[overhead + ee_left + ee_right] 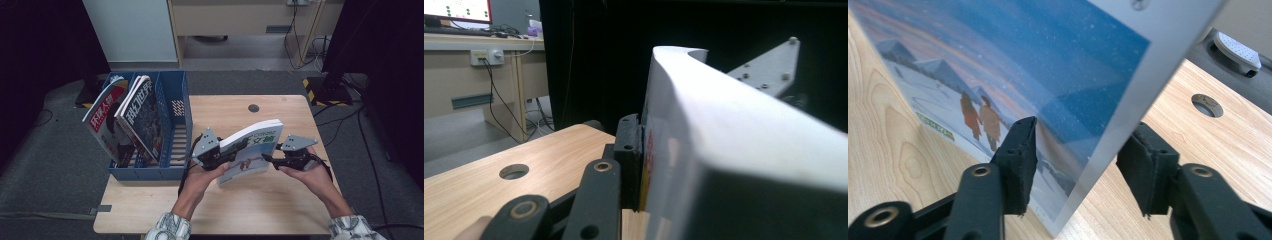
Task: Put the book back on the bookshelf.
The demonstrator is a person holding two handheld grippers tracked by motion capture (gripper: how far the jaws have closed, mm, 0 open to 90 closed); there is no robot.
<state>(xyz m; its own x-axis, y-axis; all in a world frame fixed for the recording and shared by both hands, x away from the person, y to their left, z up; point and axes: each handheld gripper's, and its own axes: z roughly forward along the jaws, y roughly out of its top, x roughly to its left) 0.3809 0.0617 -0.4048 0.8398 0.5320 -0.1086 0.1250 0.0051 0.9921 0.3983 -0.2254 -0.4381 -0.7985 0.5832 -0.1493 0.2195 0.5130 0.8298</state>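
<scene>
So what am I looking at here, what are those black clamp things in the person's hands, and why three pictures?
A person at a wooden table holds a hand-operated two-jaw gripper in each hand. The high view looks down from above; the other two come from cameras riding on the grippers. The left gripper clamps a book by its edge; in the left gripper view a black pad presses against its cover. The right gripper straddles the opposite edge, but in its own view there is a gap between the right-hand pad and the book, so it is not yet gripping. A blue rack of magazines stands at the left.

A blue file rack [175,145] holding two magazines [132,117] stands at the wooden table's [270,205] left edge.
</scene>
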